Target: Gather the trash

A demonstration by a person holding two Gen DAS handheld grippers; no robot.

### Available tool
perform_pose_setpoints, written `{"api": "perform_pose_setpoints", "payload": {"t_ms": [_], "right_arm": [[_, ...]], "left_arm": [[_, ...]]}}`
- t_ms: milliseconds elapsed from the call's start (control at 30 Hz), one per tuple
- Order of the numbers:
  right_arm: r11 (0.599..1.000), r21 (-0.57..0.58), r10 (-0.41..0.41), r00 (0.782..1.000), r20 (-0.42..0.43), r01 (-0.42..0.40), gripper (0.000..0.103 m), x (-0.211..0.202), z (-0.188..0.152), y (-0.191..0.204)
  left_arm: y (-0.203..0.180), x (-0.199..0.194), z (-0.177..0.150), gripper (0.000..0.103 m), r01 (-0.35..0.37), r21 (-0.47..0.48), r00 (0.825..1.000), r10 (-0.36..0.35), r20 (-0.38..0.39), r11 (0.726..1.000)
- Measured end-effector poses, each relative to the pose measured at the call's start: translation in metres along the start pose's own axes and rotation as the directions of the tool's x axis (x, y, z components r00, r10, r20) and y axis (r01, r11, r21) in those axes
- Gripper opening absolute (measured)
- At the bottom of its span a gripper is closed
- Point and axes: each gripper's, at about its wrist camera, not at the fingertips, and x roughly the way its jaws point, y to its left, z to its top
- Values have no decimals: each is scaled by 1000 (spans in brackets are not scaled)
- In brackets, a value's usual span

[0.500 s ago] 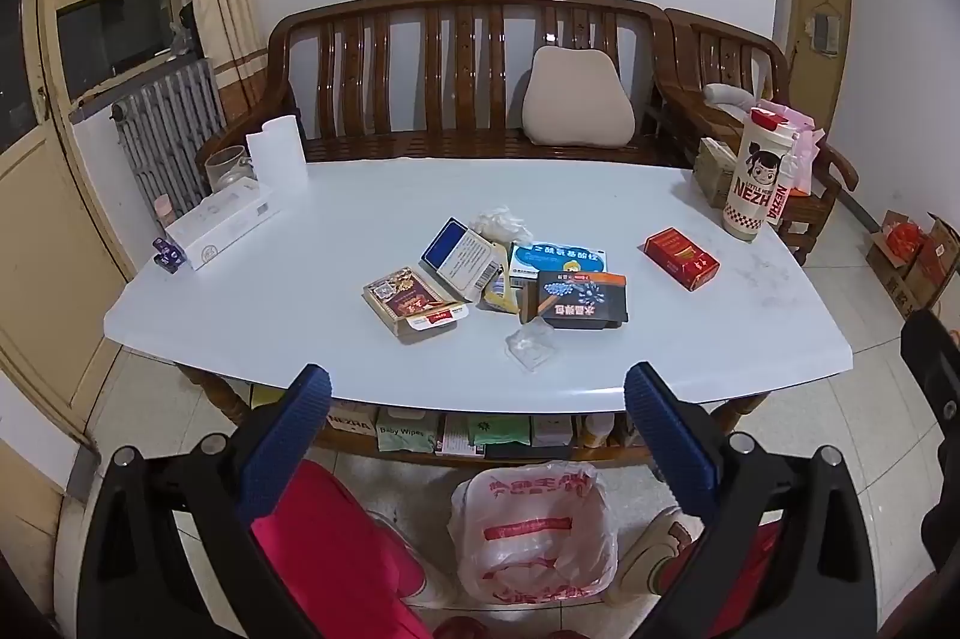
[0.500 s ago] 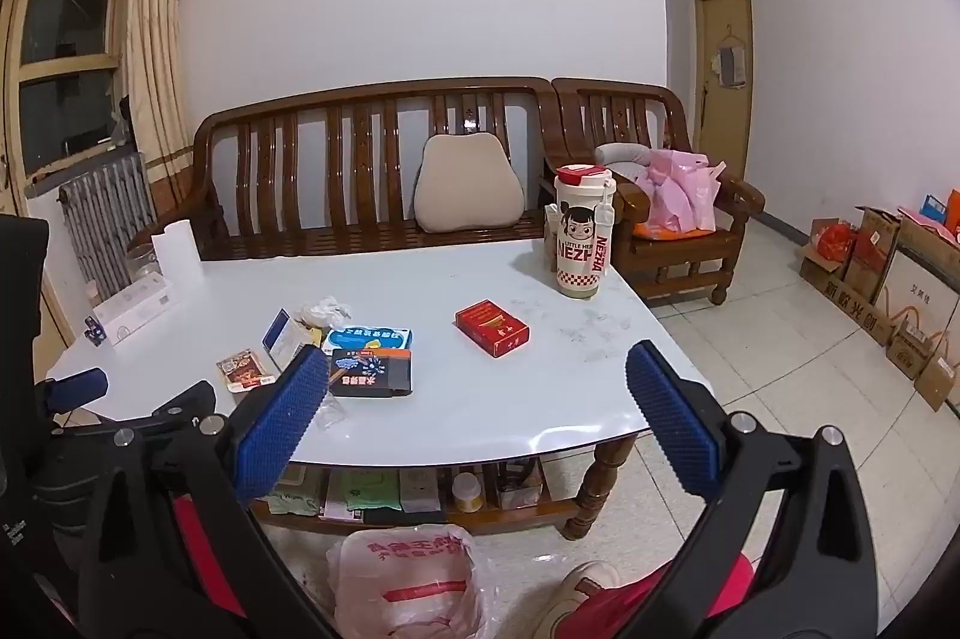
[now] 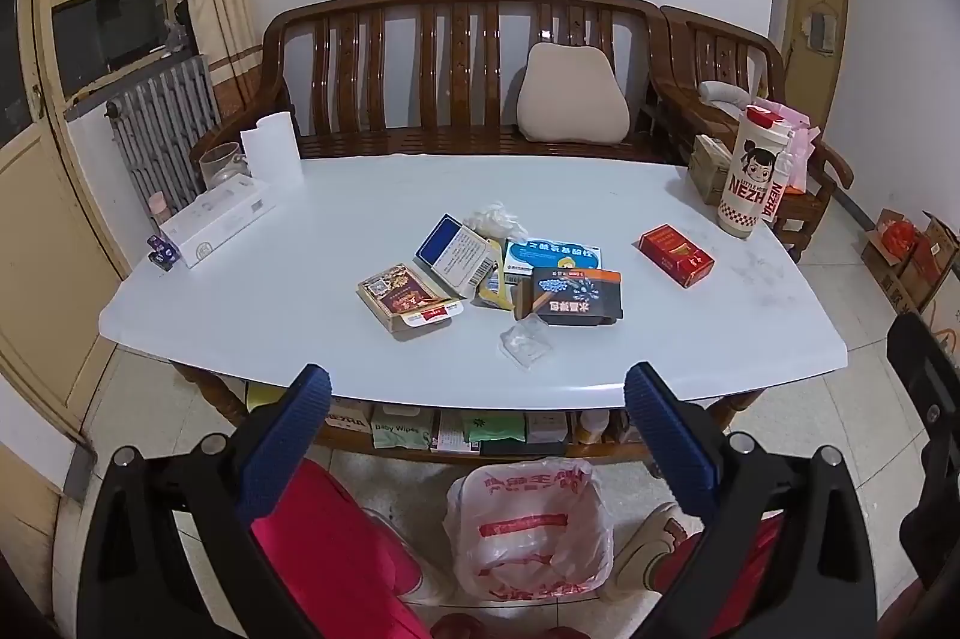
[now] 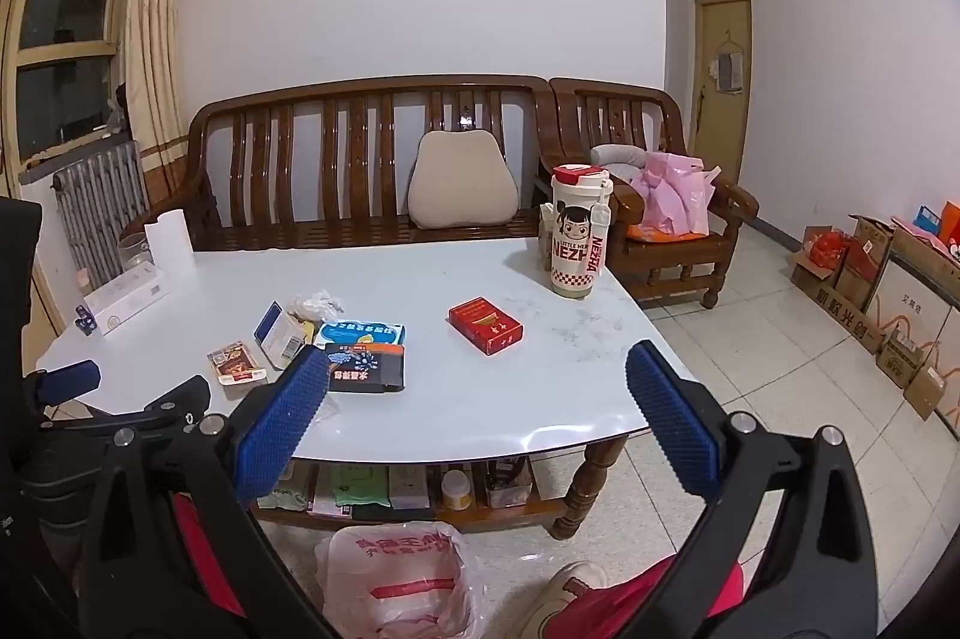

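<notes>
Where right view reaches, floor cartons (image 4: 888, 291)

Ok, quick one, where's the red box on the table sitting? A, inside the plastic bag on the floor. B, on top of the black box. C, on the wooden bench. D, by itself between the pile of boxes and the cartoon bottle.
D: the red box lies flat on the table, apart from the black box and short of the cartoon bottle.

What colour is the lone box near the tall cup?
Red box, clearest in the right wrist view.
</notes>
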Motion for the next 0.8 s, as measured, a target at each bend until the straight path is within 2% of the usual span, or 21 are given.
{"api": "perform_pose_setpoints", "payload": {"t_ms": [800], "right_arm": [[1000, -6, -6, 1000, -3, 6, 97, 1, 1, 0]], "left_arm": [[-2, -3, 4, 96, 6, -15, 1000, -6, -1, 1000]]}}
